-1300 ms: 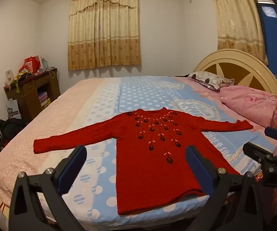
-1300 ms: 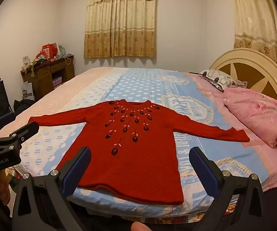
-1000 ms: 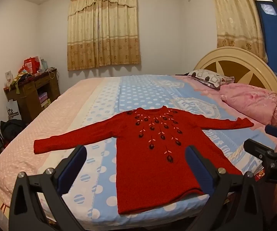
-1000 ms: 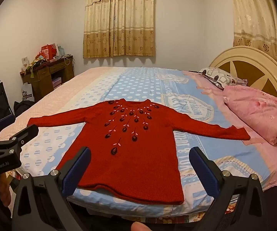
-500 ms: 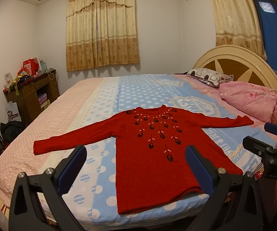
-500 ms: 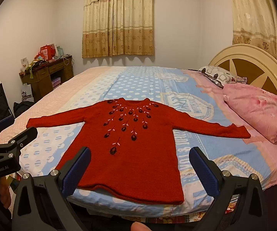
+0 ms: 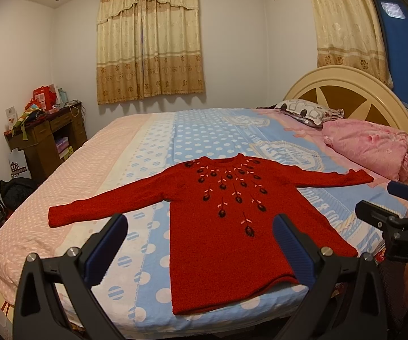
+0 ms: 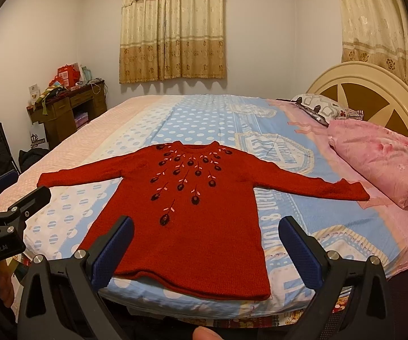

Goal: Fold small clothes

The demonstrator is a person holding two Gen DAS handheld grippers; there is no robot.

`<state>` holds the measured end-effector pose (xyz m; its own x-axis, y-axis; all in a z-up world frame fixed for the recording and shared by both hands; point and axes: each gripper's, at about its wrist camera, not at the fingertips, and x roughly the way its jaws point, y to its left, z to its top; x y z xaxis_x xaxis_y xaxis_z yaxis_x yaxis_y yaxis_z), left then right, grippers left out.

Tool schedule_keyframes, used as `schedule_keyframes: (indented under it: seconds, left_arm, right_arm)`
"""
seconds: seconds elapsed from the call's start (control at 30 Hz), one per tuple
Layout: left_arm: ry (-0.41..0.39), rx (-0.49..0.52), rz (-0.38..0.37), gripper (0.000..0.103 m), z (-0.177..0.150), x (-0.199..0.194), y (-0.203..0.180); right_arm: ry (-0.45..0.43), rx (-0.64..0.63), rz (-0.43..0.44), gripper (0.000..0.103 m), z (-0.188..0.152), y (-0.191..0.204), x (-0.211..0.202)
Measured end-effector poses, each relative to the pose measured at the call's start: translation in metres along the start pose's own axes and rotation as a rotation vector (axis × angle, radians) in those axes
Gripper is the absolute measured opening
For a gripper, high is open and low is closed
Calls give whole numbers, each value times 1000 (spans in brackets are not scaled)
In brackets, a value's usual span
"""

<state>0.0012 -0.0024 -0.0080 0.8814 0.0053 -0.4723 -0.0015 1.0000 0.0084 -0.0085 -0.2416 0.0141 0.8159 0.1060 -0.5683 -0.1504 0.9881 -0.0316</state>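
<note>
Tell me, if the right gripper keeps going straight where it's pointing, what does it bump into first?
Probably the red sweater lying flat on the bed. The right gripper is open, empty, and aimed at its lower half. Depth is hard to judge here.

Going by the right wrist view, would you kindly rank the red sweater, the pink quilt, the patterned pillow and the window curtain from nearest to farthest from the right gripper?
1. Red sweater, spread flat just ahead of the open right gripper.
2. Pink quilt, right side of the bed.
3. Patterned pillow, behind the quilt by the headboard.
4. Window curtain, on the far wall.
</note>
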Motion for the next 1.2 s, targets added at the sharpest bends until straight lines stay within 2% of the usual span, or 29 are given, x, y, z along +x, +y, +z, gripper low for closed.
schedule_keyframes:
  seconds: [1.2]
  left_arm:
    - [-1,3,-1,103,-2,0,-1]
  right_arm:
    - [3,-1,1,102,-1,0,2]
